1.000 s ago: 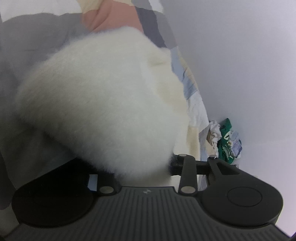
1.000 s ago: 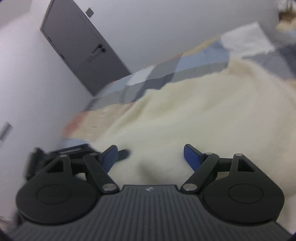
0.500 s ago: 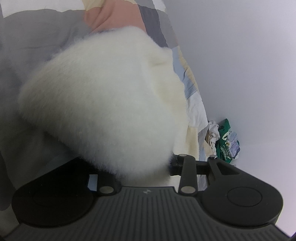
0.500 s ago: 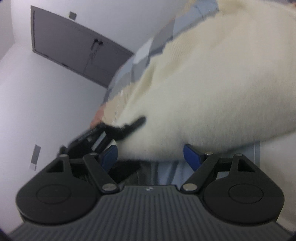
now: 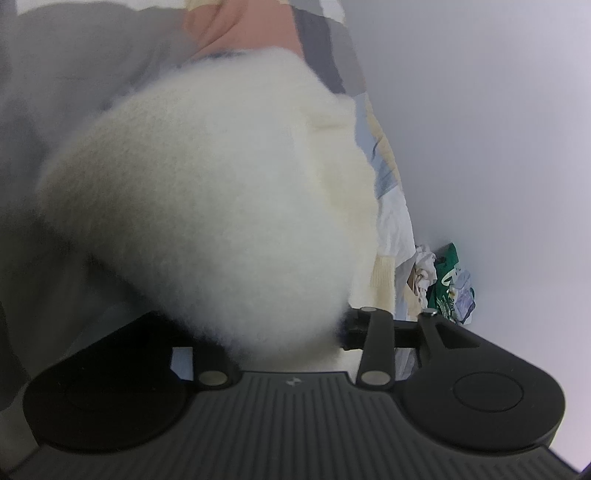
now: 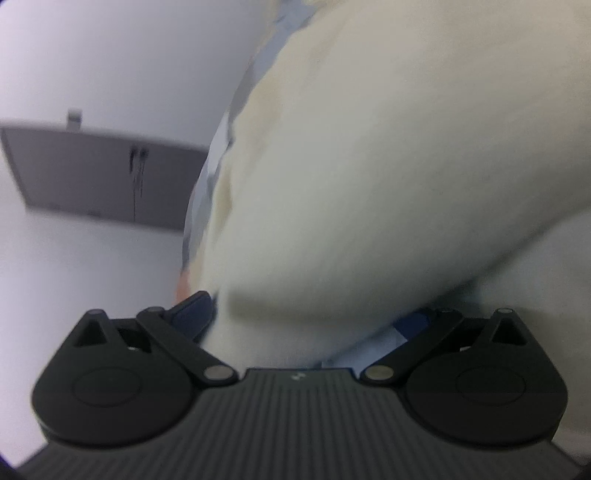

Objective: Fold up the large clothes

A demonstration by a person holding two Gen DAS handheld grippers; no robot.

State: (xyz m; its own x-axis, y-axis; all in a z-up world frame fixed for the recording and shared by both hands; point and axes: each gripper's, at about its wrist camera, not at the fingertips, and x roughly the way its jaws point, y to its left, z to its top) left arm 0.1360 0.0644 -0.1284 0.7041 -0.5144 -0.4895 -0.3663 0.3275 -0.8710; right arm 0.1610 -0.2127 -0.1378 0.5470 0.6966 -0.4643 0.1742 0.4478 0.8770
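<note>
A patchwork bedspread (image 5: 258, 33) beneath pale walls and a grey door (image 6: 103, 177) at left; the fluffy cream garment (image 5: 207, 206) fills centre frame, hiding the clamped left gripper (image 5: 295, 332), while the blurred right gripper (image 6: 314, 325) gapes wide.

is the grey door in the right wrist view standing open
No, the grey door sits flush in the white wall, closed, left of the cream fleece garment.

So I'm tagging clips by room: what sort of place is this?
Most likely a bedroom: a patchwork quilt spread like bedding under the fluffy cream garment, a grey door, and plain white walls.
</note>
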